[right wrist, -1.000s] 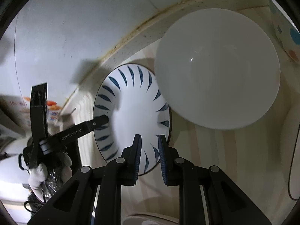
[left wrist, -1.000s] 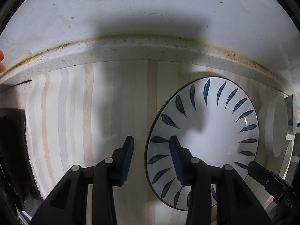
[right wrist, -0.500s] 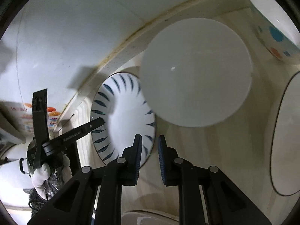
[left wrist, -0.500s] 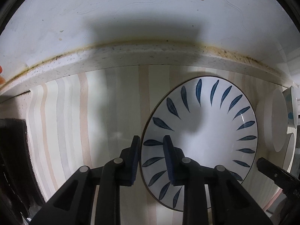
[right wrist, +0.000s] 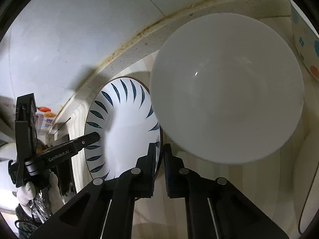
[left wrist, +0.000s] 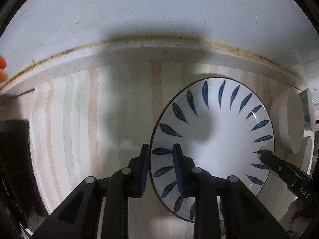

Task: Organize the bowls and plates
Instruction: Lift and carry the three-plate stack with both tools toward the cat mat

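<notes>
A white plate with blue leaf marks (left wrist: 219, 139) lies on the striped mat (left wrist: 79, 129). My left gripper (left wrist: 160, 169) straddles its left rim, one finger outside and one inside, closed on the rim. My right gripper (right wrist: 159, 155) is closed on the plate's opposite rim (right wrist: 129, 129). My right gripper's finger also shows in the left wrist view (left wrist: 279, 167), and the left gripper's finger shows in the right wrist view (right wrist: 87, 139). A plain white bowl (right wrist: 227, 87) stands just right of the plate and shows edge-on in the left wrist view (left wrist: 289, 121).
A stained counter ledge (left wrist: 139, 51) and white wall (left wrist: 159, 10) run behind the mat. A dotted bowl (right wrist: 305, 39) sits at far right, with another white dish rim (right wrist: 311, 189) below it. A dark object (left wrist: 14, 159) lies left of the mat.
My left gripper closed from wide open onto the plate's left rim. The right gripper stayed on the other rim while its view swung back toward the white bowl.
</notes>
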`<action>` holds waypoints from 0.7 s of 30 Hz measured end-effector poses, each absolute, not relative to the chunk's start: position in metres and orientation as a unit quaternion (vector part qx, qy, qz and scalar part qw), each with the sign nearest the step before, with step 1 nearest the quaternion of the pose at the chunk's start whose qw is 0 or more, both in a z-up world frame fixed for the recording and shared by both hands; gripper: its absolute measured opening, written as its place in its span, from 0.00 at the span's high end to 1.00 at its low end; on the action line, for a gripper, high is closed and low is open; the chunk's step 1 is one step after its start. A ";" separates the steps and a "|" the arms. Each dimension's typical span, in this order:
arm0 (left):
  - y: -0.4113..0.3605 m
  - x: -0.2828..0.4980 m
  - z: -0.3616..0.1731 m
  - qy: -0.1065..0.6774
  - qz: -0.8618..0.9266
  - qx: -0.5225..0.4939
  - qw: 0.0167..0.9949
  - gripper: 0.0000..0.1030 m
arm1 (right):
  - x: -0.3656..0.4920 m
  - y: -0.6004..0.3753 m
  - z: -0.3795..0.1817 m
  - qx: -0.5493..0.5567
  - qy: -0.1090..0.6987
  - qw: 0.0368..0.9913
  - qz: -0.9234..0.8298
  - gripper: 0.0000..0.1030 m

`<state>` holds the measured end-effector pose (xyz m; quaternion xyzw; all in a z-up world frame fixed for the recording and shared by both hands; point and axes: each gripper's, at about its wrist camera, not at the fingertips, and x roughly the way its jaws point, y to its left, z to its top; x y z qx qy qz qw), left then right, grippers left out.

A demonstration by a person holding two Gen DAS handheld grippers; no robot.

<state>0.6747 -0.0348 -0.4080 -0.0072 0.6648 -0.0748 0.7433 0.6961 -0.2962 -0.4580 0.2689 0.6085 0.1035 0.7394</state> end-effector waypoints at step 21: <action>-0.034 0.550 -0.321 0.606 -0.112 -0.005 0.787 0.79 | 0.600 -0.310 -0.370 0.219 0.572 0.778 0.143 0.91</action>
